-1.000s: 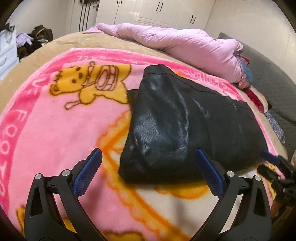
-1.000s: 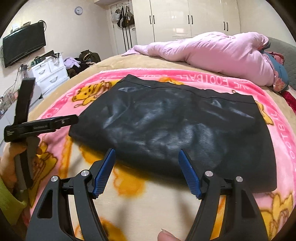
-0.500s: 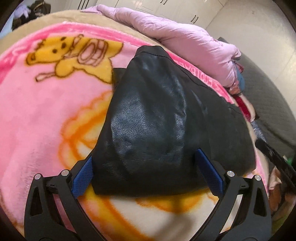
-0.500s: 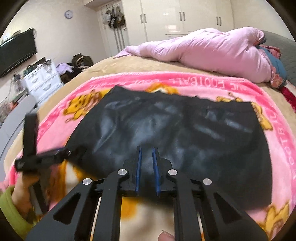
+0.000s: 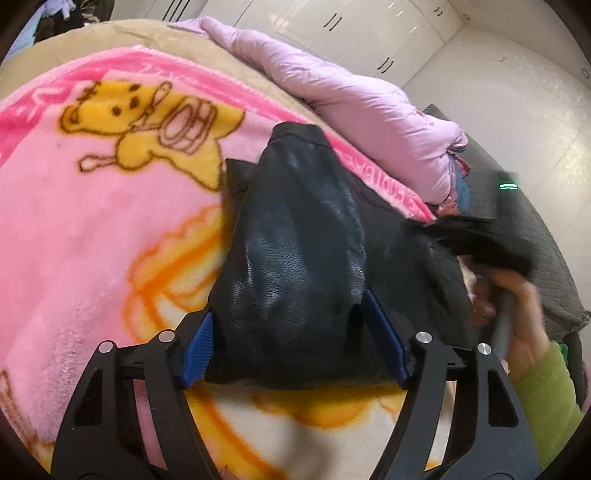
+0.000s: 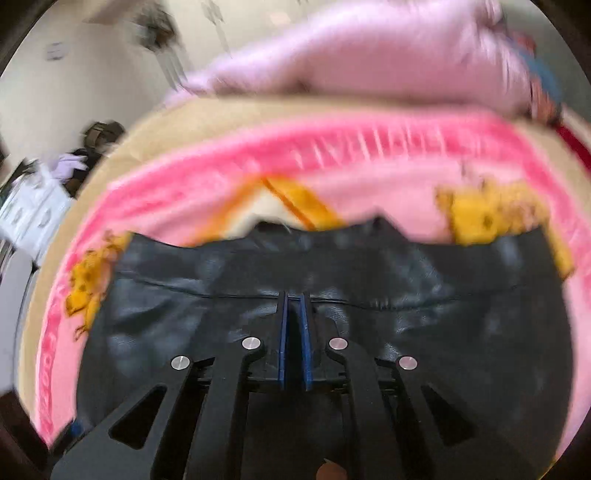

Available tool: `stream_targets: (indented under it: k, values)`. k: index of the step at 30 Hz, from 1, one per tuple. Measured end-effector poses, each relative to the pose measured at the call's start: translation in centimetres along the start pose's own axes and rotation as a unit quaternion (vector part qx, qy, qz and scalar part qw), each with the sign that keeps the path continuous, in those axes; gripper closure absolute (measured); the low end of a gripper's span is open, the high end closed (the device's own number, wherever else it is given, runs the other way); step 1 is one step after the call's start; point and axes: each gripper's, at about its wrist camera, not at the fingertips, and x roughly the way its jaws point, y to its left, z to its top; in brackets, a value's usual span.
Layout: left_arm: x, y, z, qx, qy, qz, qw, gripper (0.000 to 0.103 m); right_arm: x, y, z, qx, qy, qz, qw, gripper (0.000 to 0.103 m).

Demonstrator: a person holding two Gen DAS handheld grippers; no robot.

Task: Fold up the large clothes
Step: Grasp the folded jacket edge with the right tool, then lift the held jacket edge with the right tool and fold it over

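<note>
A black leather-look garment point(image 5: 295, 258) lies on a pink cartoon-bear blanket point(image 5: 92, 221) on the bed. My left gripper point(image 5: 291, 332) has its jaws open on either side of the garment's near corner, the blue pads point(image 5: 199, 343) touching the fabric's sides. My right gripper point(image 6: 294, 306) is shut on the garment's point(image 6: 443, 332) near edge and holds it lifted, folded over toward the far side. The right hand in a green sleeve point(image 5: 535, 387) shows blurred at the right of the left wrist view.
A rolled lilac duvet point(image 5: 351, 92) lies along the far side of the bed. A dark grey quilted cover point(image 5: 535, 229) is to the right. White wardrobes point(image 5: 351, 29) stand behind. A white drawer unit point(image 6: 33, 210) and clutter stand left of the bed.
My right gripper closed on the garment's near edge and has lifted it up and forward. My left gripper moved in until its open jaws straddle the garment's corner.
</note>
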Motion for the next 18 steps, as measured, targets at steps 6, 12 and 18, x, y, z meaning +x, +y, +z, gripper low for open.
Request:
stream_targets:
  k: [6,12,18]
  values:
    - [-0.7,-2.2,0.1,0.033,-0.010,-0.021,0.9992,0.042,4.6,-0.5,-1.0,-0.020,0.038,-0.044,0.998,0.103]
    - [-0.5,-1.9,0.3,0.022,-0.005,-0.026,0.9994,0.038,-0.2,0.1,-2.0,-0.047,0.009,-0.001,0.999,0.101]
    - [0.4,-1.3,-0.1,0.010,0.010,-0.021,0.9997,0.029,-6.0,0.3,-7.7,-0.100,-0.024,0.021,0.994,0.101]
